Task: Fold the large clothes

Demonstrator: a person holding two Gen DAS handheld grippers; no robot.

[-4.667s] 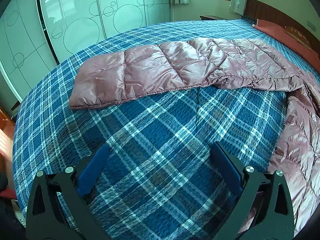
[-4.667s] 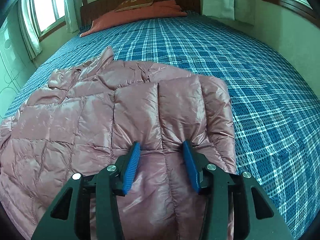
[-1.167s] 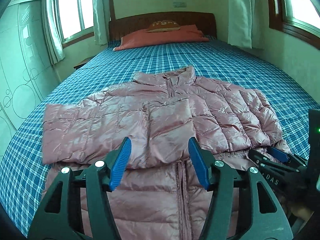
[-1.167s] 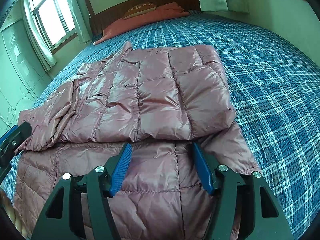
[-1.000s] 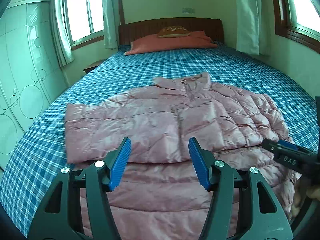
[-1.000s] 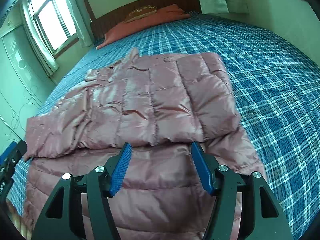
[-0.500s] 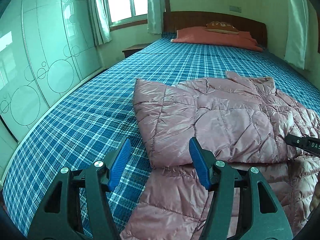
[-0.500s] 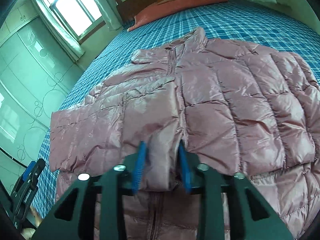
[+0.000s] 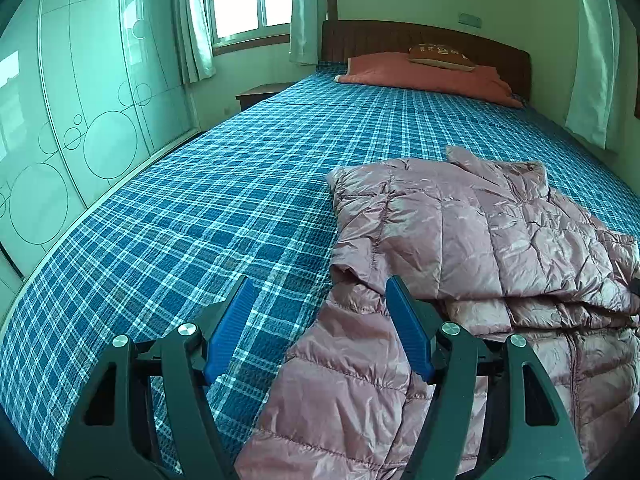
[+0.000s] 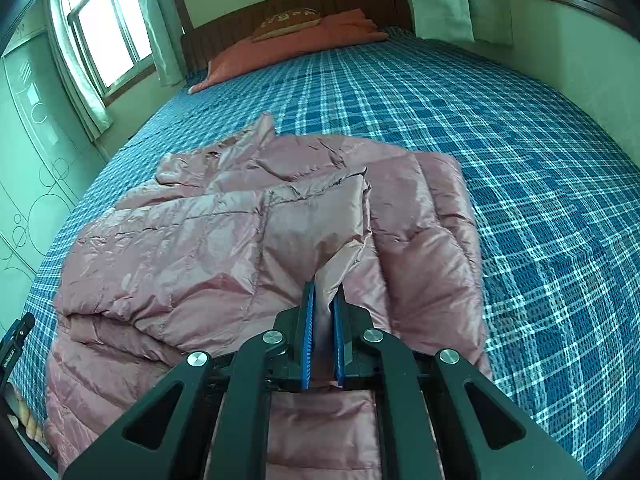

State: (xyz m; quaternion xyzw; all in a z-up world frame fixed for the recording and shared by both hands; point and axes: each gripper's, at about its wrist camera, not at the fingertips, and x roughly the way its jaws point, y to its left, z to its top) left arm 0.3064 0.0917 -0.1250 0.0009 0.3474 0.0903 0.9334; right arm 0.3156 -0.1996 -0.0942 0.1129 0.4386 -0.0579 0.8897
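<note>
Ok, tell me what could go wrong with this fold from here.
The right gripper pinches only a thin tip of the sleeve, and the shiny fabric may slip free. The left gripper is open, holding nothing, so pulling could drag the whole jacket across the bedspread and undo the folds.

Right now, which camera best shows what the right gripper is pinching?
The right wrist view: the right gripper is shut on the folded-over sleeve of the pink down jacket. The left wrist view shows the jacket, but not that pinch.

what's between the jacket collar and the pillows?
Only bare plaid bedspread lies between the jacket collar and the pillows, nothing on that stretch. Both wrist views show it, the left most plainly.
</note>
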